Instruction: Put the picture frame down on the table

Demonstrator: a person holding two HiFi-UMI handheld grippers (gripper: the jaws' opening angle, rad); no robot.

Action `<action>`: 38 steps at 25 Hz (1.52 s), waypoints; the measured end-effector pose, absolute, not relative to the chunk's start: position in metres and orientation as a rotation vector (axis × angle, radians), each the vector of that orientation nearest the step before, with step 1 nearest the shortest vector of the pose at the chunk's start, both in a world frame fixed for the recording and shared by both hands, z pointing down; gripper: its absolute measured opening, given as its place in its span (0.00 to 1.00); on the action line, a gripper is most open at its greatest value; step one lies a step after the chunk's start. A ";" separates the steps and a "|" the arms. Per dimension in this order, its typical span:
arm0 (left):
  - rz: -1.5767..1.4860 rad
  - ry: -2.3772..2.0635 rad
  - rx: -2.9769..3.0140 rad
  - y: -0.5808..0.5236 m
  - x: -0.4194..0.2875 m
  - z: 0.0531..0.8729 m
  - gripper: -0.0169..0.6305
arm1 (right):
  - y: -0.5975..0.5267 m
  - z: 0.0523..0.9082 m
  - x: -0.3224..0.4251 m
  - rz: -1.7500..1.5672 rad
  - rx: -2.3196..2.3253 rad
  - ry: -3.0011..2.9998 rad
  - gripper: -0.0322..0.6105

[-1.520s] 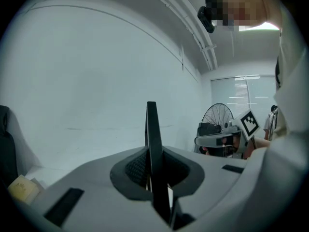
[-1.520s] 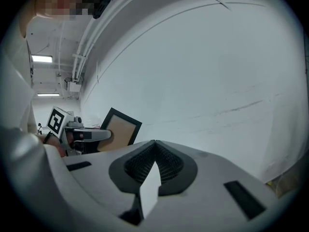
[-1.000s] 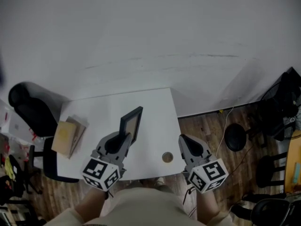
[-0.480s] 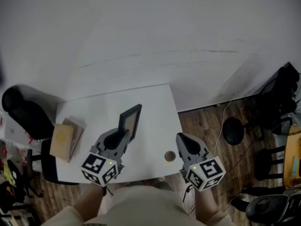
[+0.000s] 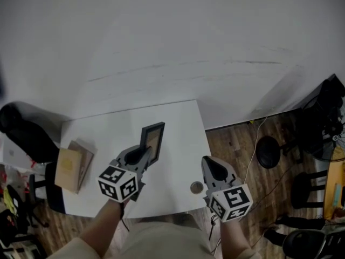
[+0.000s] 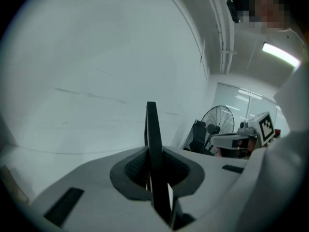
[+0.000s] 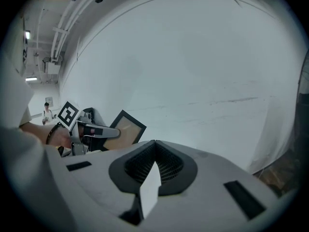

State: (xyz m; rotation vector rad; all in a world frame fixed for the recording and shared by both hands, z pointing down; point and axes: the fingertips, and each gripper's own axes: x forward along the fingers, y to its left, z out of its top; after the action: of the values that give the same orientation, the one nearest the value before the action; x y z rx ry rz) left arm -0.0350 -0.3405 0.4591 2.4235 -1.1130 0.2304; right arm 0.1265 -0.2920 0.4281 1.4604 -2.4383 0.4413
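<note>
A black picture frame (image 5: 153,141) with a tan inside is held upright over the white table (image 5: 102,134), and my left gripper (image 5: 142,154) is shut on its lower edge. Seen from the left gripper view, the frame (image 6: 152,134) is edge-on, pinched between the two jaws of the left gripper (image 6: 155,175). My right gripper (image 5: 209,164) hovers off the table's right edge, jaws closed together with nothing between them. In the right gripper view the right gripper (image 7: 154,153) points at the wall, with the frame (image 7: 125,128) at left.
A small brown disc (image 5: 197,187) lies near the table's front right corner. Flat cardboard pieces (image 5: 71,164) rest on the left end. A dark chair (image 5: 24,136) stands left of the table, a round stool (image 5: 268,153) on the wood floor to the right.
The left gripper has carried the frame a little forward and turned it more upright. The right gripper has dropped slightly toward the body.
</note>
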 end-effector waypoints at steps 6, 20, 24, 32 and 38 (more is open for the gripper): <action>0.196 -1.055 2.367 -0.380 -0.025 0.484 0.11 | -0.342 0.431 0.120 0.413 1.511 -2.460 0.09; 0.044 -0.931 2.100 -0.449 -0.007 0.572 0.11 | -0.398 0.489 0.105 0.456 1.448 -2.415 0.09; 0.071 -0.935 2.076 -0.462 -0.005 0.607 0.11 | -0.397 0.521 0.102 0.521 1.427 -2.397 0.09; 0.150 -0.923 2.045 -0.472 -0.002 0.665 0.11 | -0.401 0.553 0.102 0.583 1.486 -2.427 0.09; 0.425 -0.994 2.155 -0.481 -0.009 0.691 0.20 | -0.401 0.572 0.098 0.630 1.486 -2.405 0.09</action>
State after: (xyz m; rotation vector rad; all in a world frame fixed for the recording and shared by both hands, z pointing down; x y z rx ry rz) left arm -0.0089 -0.4809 0.6905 2.1549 -0.9941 0.4251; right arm 0.0981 -0.4008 0.5721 1.4861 -2.4048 0.6302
